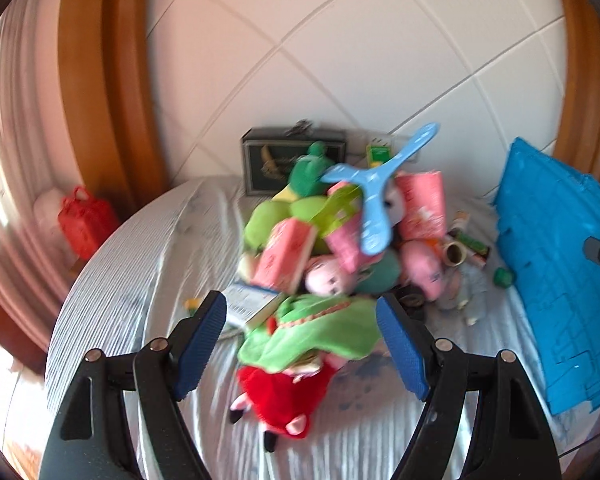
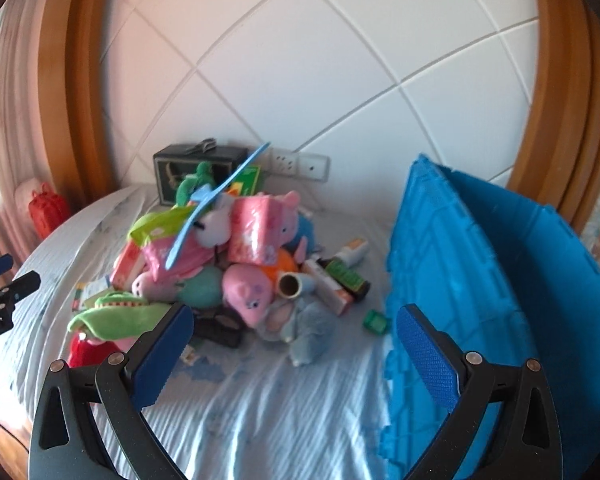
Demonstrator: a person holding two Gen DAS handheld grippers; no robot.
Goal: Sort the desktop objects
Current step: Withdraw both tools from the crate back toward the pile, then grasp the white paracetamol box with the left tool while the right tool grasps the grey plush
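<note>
A heap of toys and boxes lies on a light striped sheet (image 2: 280,400). On top is a blue three-armed boomerang (image 1: 374,192), also in the right wrist view (image 2: 216,200). A plush in a red dress with a green hood (image 1: 296,360) lies nearest my left gripper (image 1: 300,344), which is open and empty around it without touching. My right gripper (image 2: 296,352) is open and empty, above bare sheet between the heap and a blue crate (image 2: 480,300). A pink pig plush (image 2: 248,292) and a grey-blue plush (image 2: 304,332) lie just beyond it.
The blue crate also shows at the right in the left wrist view (image 1: 552,272). A dark box (image 1: 276,160) stands at the back against a white panelled wall. A red case (image 1: 86,224) sits far left. Small bottles and boxes (image 2: 340,280) and a green cube (image 2: 376,322) lie by the crate.
</note>
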